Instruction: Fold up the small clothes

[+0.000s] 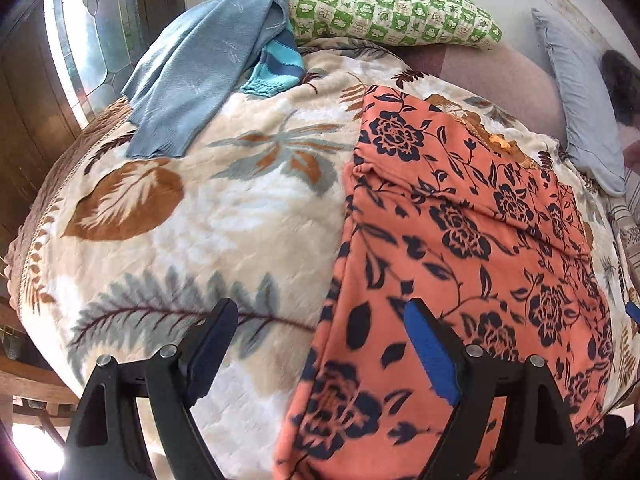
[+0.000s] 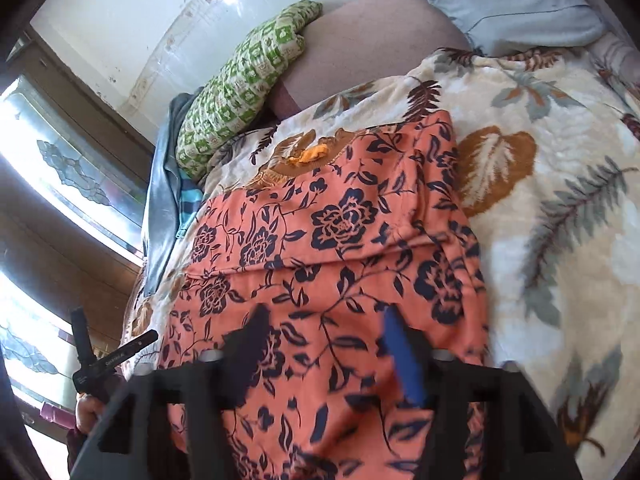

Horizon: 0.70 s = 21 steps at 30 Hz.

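Left wrist view: at the bottom of the frame the left gripper (image 1: pixel 320 320) hovers with jaws wide apart and empty, straddling the left edge of the orange floral garment (image 1: pixel 460 220), likely readying a grasp. The garment lies spread on the bed's leaf-print blanket (image 1: pixel 180 220). In the right wrist view the right gripper (image 2: pixel 324 320) hovers open and empty over the garment. Farther, upper left, lies a blue garment (image 1: pixel 200 72) beside a green pillow (image 1: pixel 392 12).

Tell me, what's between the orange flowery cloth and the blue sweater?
Only bare leaf-print blanket separates the orange floral garment from the blue sweater, in the left wrist view.
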Available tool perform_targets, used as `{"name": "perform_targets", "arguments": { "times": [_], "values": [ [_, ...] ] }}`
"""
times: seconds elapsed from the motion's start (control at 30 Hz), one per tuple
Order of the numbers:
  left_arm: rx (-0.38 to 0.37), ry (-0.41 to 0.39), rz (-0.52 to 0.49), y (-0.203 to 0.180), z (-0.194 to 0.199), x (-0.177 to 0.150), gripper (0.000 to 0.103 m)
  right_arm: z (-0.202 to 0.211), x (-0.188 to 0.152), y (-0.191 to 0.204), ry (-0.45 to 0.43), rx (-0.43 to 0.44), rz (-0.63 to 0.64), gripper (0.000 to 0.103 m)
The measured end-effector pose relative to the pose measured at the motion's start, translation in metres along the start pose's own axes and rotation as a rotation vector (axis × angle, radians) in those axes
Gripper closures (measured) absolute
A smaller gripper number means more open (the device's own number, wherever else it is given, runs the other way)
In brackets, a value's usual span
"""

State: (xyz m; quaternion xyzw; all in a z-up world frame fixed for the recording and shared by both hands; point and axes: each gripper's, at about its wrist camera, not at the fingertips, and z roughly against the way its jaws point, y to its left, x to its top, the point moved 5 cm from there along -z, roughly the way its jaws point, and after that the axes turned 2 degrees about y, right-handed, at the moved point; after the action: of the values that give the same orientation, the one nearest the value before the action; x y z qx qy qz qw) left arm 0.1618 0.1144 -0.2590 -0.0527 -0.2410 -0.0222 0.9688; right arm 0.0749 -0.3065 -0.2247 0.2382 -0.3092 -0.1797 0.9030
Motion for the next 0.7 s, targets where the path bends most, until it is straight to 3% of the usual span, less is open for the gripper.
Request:
{"name": "perform_targets", "arguments": {
  "times": [0.23,0.43,0.57,0.7],
  "values": [
    [-0.035,0.074,0.167,0.054,0.022,-0.034,0.018,0.057,-0.064,-0.027,0.114,-0.074,-0.049,0.022],
    [-0.071,0.156,0.223,0.064,0.024,-0.053,0.017,0.048,-0.114,-0.04,0.254,-0.131,-0.127,0.023],
    [-0.07,0.212,0.252,0.064,0.019,-0.062,0.017,0.039,-0.127,-0.058,0.265,-0.123,-0.209,0.024],
    [-0.081,0.261,0.239,0.056,0.003,-0.077,0.017,0.038,-0.128,-0.06,0.264,-0.122,-0.213,0.025]
  ]
}}
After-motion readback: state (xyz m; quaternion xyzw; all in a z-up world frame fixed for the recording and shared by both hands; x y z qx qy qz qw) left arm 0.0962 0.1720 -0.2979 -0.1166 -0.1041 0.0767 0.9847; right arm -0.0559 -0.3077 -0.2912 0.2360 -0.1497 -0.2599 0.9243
